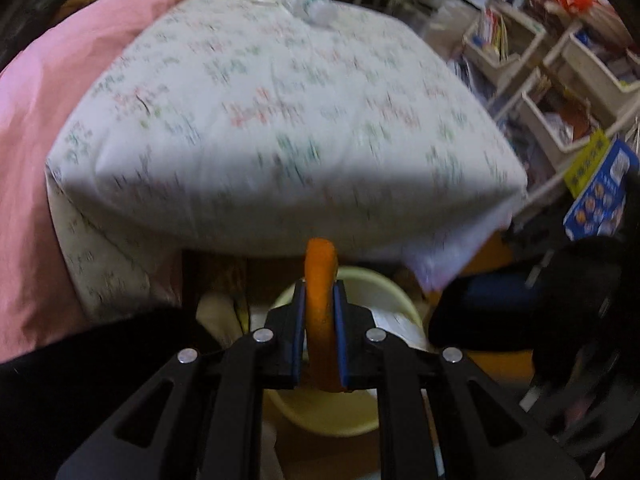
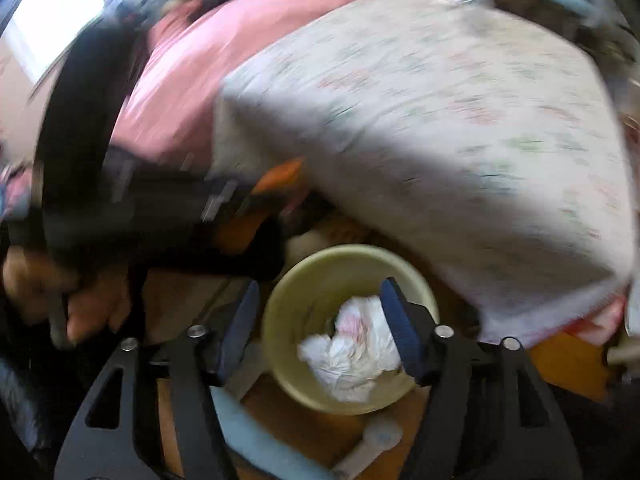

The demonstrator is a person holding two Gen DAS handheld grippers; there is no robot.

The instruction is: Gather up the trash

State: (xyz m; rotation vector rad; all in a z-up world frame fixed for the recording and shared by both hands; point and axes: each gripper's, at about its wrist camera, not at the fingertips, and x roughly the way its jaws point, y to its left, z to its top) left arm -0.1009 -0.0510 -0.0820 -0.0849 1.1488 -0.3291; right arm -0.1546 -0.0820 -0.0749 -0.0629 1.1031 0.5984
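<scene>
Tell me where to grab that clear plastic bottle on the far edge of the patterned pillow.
Grip the clear plastic bottle across its crumpled middle, coming from above. It appears to lie on its side on the patterned pillow, so the jaws should straddle its width. The picture is blurred, so its cap end is unclear.

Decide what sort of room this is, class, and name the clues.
Probably a cluttered bedroom: a patterned pillow lies on pink bedding, with a small yellow waste bin on the floor beside it.
</scene>
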